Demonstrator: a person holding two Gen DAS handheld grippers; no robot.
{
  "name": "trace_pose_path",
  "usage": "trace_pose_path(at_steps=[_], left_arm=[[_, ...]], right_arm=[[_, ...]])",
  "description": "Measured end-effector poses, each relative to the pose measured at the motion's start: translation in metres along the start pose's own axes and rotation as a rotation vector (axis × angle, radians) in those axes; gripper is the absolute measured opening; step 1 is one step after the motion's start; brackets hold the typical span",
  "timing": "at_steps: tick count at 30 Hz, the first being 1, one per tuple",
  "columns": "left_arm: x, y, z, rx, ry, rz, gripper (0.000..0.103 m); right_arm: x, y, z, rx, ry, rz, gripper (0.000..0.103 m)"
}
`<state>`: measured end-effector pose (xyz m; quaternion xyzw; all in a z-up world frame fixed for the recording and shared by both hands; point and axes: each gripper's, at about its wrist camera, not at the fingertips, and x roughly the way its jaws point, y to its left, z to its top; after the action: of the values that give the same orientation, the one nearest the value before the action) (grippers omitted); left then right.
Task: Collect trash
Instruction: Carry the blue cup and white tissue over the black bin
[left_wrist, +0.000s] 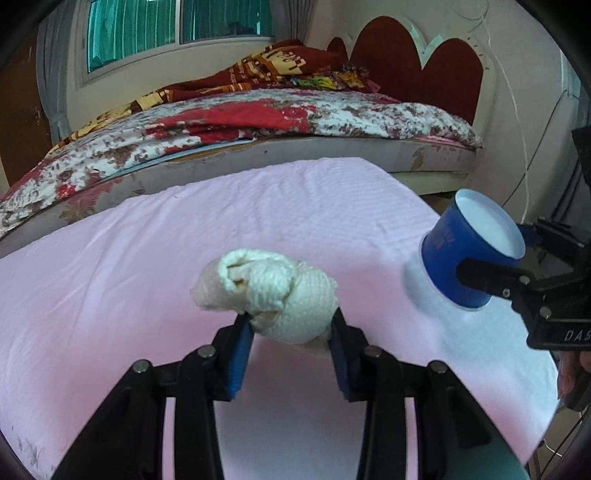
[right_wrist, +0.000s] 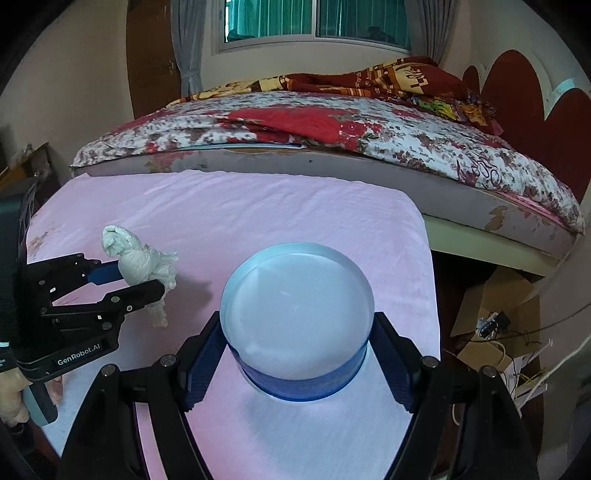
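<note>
My left gripper (right_wrist: 142, 275) black with linked arms, round silver screws, blue finger pads (left_wrist: 240, 354), white GenRobot.AI lettering on its body, grey-teal handle, my right gripper (right_wrist: 295, 363) black likewise, textured blue pads, dark sleeve (right_wrist: 7, 295) with pale cuff band

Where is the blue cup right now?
The blue cup is clamped in the right hand-held gripper above the pink cloth, right of the crumpled tissue.

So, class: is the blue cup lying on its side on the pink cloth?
No, the blue cup is clamped between the right gripper's jaws, mouth uppermost.
</note>
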<state>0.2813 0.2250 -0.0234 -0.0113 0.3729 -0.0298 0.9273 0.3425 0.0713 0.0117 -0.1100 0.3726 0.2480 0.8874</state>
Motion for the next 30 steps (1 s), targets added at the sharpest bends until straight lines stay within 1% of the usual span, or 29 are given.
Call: trace_pose_path(at_steps=[5, 11, 18, 24, 30], left_arm=[[-0.032, -0.009, -0.013, 0.009, -0.025, -0.012, 0.04], [-0.073, -0.018, -0.03, -0.017, -0.064, -0.03, 0.04], [-0.098, -0.034, -0.045, 0.004, -0.078, -0.043, 0.04], [-0.112, -0.059, -0.054, 0.033, -0.093, -0.075, 0.04], [-0.122, -0.1, -0.065, 0.081, -0.095, -0.128, 0.04]], right_arm=[[-0.04, 0.014, -0.025, 0.01, -0.022, 0.003, 0.079], [-0.083, 0.022, -0.054, 0.029, -0.051, 0.006, 0.079], [-0.12, 0.022, -0.078, 0.036, -0.073, 0.003, 0.079], [-0.156, 0.012, -0.102, 0.045, -0.092, -0.011, 0.079], [-0.195, -0.013, -0.131, 0.037, -0.101, -0.054, 0.079]])
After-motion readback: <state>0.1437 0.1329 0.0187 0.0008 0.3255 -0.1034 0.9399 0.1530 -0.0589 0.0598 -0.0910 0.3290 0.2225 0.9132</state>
